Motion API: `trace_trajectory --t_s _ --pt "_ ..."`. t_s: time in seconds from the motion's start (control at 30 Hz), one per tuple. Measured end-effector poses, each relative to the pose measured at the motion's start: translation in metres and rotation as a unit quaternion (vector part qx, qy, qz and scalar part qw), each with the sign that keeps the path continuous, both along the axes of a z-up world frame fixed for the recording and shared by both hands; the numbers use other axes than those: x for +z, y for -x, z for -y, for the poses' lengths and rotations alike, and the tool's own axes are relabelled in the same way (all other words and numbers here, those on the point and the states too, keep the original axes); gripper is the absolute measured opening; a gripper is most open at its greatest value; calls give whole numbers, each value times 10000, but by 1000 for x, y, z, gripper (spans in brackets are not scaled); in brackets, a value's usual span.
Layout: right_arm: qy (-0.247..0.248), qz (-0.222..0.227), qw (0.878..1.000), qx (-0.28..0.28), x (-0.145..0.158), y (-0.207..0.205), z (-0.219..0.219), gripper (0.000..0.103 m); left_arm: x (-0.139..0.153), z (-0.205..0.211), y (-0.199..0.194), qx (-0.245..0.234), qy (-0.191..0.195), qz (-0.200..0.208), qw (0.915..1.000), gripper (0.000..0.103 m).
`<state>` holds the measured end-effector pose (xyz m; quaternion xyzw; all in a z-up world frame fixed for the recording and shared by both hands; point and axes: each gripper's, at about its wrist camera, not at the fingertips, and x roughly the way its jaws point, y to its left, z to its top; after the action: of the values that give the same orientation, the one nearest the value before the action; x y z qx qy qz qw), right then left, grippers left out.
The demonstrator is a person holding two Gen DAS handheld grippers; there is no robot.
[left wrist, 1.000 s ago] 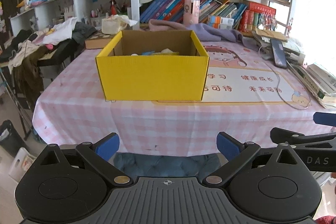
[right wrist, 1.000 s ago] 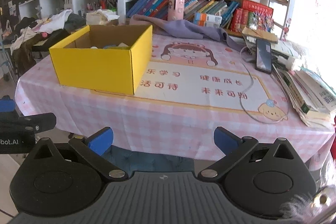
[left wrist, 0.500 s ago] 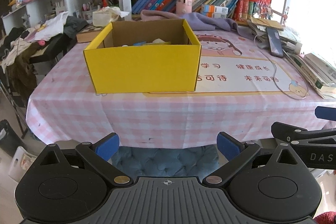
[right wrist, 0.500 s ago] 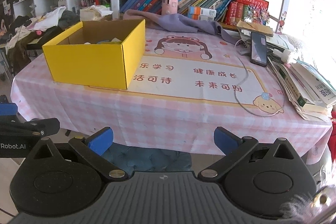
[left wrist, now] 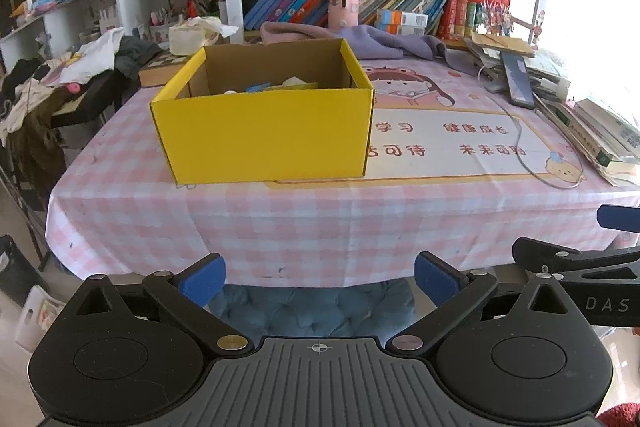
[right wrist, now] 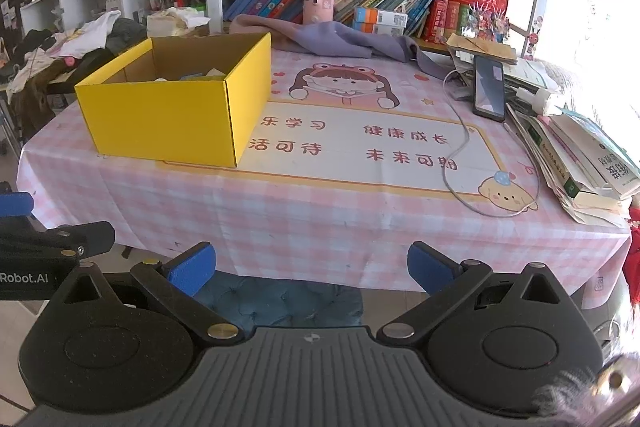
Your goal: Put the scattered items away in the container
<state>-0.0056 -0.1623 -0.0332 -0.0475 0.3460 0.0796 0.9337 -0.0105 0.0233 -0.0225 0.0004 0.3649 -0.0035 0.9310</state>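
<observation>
The yellow cardboard box (left wrist: 264, 131) sits open-topped on the left part of the pink checked tablecloth (left wrist: 320, 227), brown inside, with a few pale and blue items (left wrist: 276, 86) just showing above its rim. The left gripper (left wrist: 320, 277) and the right gripper (right wrist: 311, 265) both hang spread wide and empty, off the table's near edge.

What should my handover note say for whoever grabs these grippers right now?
Left gripper: jaws open, empty, held back off the near table edge.
Right gripper: the same, open and empty.
Yellow box stands on the pink checked tablecloth, with several small items already inside.
Done: no loose small items show on the cloth in front of the box.
Left: probably nothing; the phone, cable and book pile at the right look like desk clutter. Check behind the box.
</observation>
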Motion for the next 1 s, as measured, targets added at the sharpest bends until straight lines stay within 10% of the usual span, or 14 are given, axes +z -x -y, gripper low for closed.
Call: trace_trajectory --t_s 1.0 --pt "16 -20 10000 -1 0 0 1 103 -2 -1 -2 50 65 -67 9999 103"
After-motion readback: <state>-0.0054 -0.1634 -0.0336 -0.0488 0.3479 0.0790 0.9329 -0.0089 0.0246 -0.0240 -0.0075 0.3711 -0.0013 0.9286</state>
